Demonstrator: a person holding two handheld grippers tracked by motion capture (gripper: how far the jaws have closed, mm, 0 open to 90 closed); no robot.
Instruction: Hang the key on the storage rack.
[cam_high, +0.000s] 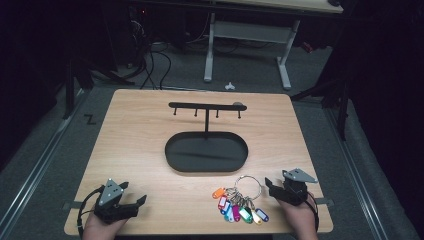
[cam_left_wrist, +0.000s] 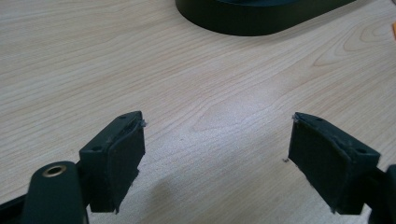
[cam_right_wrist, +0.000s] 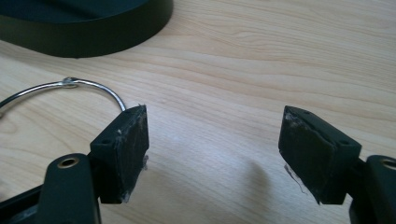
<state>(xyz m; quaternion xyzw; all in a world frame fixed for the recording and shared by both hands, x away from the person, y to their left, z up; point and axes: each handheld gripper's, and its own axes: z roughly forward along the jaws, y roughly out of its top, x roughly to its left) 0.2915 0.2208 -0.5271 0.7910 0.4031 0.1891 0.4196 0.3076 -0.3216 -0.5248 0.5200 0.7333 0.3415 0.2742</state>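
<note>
The work in hand looked to be at its very start: getting the key ring (cam_high: 248, 185) with its bunch of coloured key tags (cam_high: 239, 206) up onto the black hook stand (cam_high: 206, 111), and nothing had been lifted yet. The ring lay flat on the wooden table (cam_high: 135, 135) near its front edge, just in front of the stand's oval tray base (cam_high: 206, 151), with the tags fanned out toward the person. The right gripper (cam_high: 270, 187) sat just beside the ring on its right, jaws spread wide and empty; in the right gripper view the wire loop (cam_right_wrist: 88, 87) curved up to the tip of the left-hand jaw, and whether it touched could not be told. The left gripper (cam_high: 138, 204) rested near the front left corner, well apart from the ring, its jaws also wide with bare tabletop between them.

The next move probably called for the right gripper to shift sideways so the thin wire passed between the pads, then close on it low and firmly, since a round wire could slip. After that the ring would need lifting clear of the base and threading over one of the small pegs under the stand's crossbar.

No brand or writing could be read; the tags' label windows were too small to make out
</note>
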